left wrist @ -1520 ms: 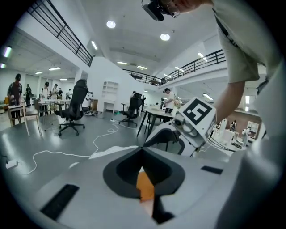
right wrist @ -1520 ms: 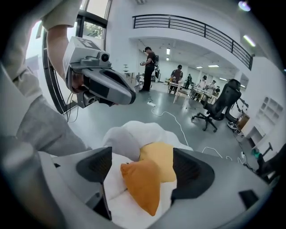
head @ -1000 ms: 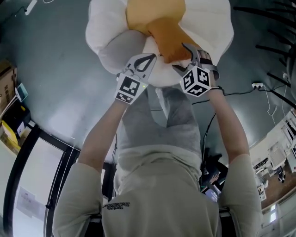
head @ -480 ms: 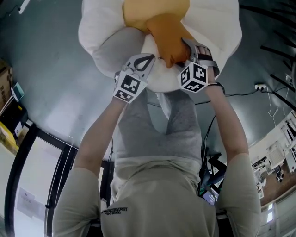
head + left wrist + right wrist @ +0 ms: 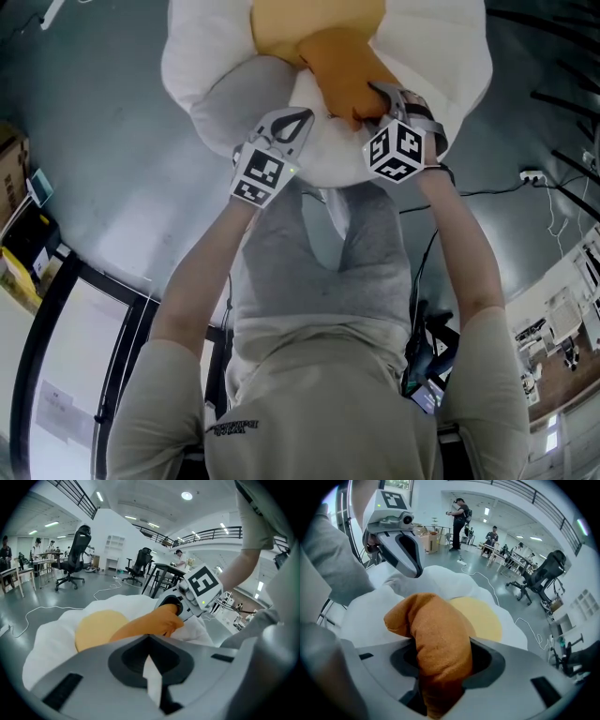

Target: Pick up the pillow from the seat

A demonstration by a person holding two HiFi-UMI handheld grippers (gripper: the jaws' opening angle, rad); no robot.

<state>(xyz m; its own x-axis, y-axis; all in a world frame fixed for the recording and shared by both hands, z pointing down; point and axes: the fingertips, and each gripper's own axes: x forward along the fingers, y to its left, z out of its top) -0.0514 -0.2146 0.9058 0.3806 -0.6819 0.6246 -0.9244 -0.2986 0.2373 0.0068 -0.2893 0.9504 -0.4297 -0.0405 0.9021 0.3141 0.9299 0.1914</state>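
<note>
A big white fried-egg pillow (image 5: 441, 56) with a yellow yolk (image 5: 309, 23) fills the top of the head view. An orange pillow piece (image 5: 342, 75) lies on it. My right gripper (image 5: 380, 98) has this orange pillow (image 5: 440, 639) wedged between its jaws, which are closing and squeeze it. My left gripper (image 5: 289, 120) is shut on a thin fold of the white pillow (image 5: 151, 677). The left gripper view shows the right gripper (image 5: 180, 606) clamped on the orange pillow's end (image 5: 159, 620). From the right gripper view, the left gripper (image 5: 405, 550) presses on the white edge.
Grey floor (image 5: 103, 150) lies around the pillow, with a cable (image 5: 487, 187) running to a socket at the right. A black frame (image 5: 56, 309) and a yellow box (image 5: 19, 272) stand at the left. Office chairs (image 5: 75, 557), desks and people stand in the background.
The right gripper has pushed a little further over the orange pillow and its jaws have narrowed on it. The pillow sits slightly higher and wider in view. The left gripper has hardly moved.
</note>
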